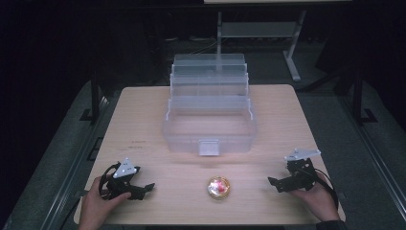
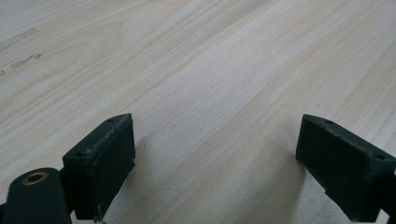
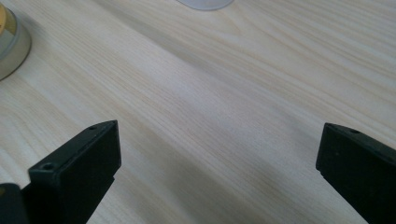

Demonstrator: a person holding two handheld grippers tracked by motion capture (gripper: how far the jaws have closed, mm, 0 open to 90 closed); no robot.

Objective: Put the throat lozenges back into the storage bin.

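A small round tin (image 1: 219, 187) with a gold rim and a shiny red-and-pink top lies near the front edge of the desk (image 1: 143, 124), about midway between the two tools and well apart from each. In the right tool's own view its gold and silvery side (image 3: 10, 44) shows at the upper left. No writing on it can be read. Behind it, toward the middle of the desk, stands a clear plastic box (image 1: 209, 112) with stepped trays folded open and a latch at its front. The left tool (image 1: 143, 189) rests near the front left corner, its jaws spread apart over bare wood. The right tool (image 1: 276, 184) sits near the front right corner, jaws likewise wide apart and holding nothing. The desk is pale wood with fine grain and a few faint dark marks; the room around it is dark.
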